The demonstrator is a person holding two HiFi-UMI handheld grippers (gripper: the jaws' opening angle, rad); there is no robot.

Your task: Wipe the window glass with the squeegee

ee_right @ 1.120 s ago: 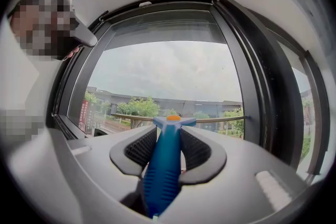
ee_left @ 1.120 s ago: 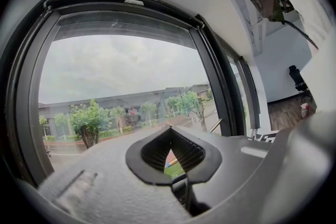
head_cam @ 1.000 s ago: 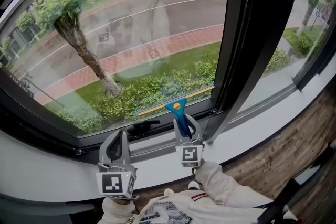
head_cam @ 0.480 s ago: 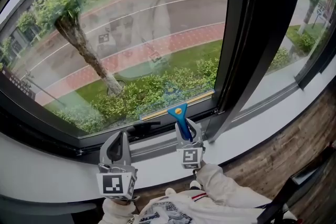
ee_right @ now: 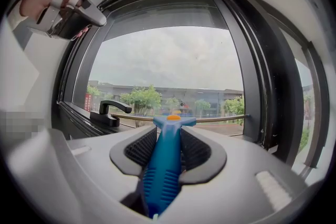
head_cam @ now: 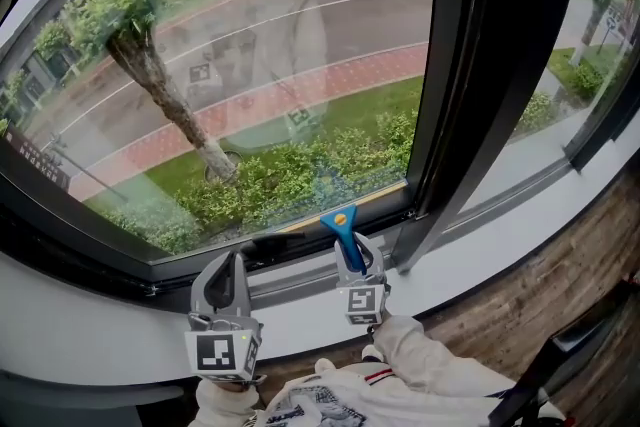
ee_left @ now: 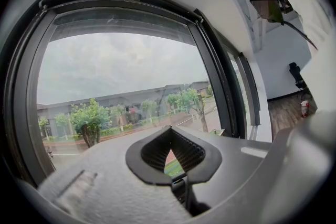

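The squeegee [head_cam: 346,237] has a blue handle and a long thin blade lying low on the window glass [head_cam: 280,65], just above the bottom frame. My right gripper [head_cam: 357,260] is shut on the handle and points up at the glass. In the right gripper view the blue handle [ee_right: 165,165] runs between the pads and the blade [ee_right: 215,119] stretches across the pane. My left gripper [head_cam: 228,277] hovers to the left over the sill, shut with nothing in it. It also shows in the right gripper view, where the left gripper [ee_right: 100,19] is at the upper left.
A black window handle [head_cam: 270,240] sits on the bottom frame between the two grippers. A thick dark mullion [head_cam: 470,65] bounds the pane on the right. Below runs the white sill [head_cam: 480,250], then wooden floor [head_cam: 565,295]. Outside are a tree, a hedge and a road.
The right gripper and squeegee have slid a little down the glass, bringing the blade closer to the bottom frame. The left gripper has stayed where it was.
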